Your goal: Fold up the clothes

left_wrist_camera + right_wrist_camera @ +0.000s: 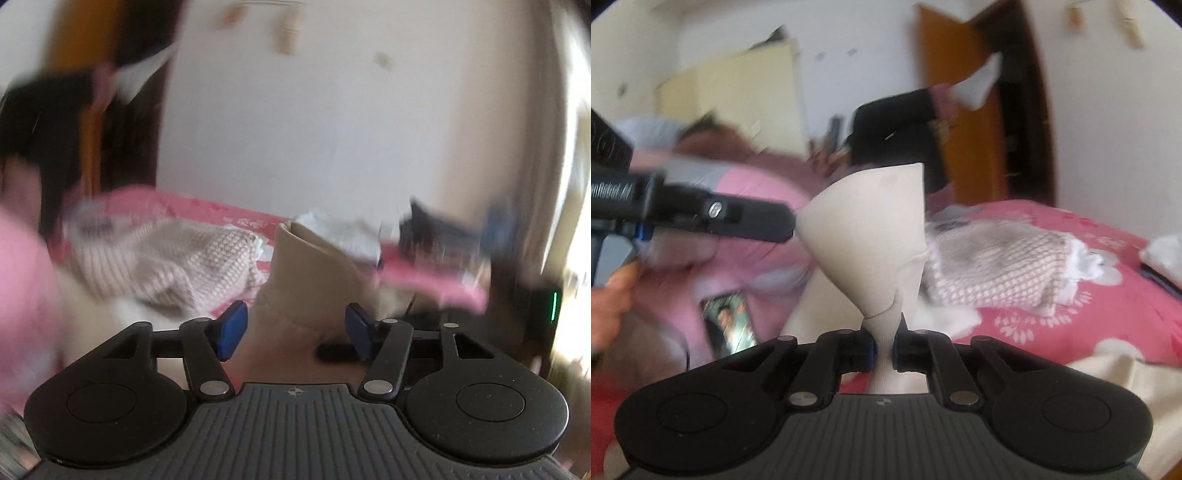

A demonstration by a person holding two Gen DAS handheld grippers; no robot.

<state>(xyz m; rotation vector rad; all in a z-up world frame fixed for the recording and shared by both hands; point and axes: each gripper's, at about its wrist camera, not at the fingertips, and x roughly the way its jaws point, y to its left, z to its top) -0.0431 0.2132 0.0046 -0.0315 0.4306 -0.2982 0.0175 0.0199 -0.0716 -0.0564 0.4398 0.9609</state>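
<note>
Mid-handover, beige sock (875, 236) pinched in right gripper (884, 349), lower centre of frame.
Left gripper (291, 328) released, pads (231, 328) apart with cloth between yet untouched. Best kept clenched on the right, then lowered onto pink bedspread (1052, 314) beside checked garment (990, 273), lower right, and smoothed flat before doubling over.

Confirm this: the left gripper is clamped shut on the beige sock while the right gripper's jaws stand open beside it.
Swapped. The right wrist view shows the right gripper pinched shut on the beige sock; the left wrist view shows the left gripper with its jaws open around it.
</note>
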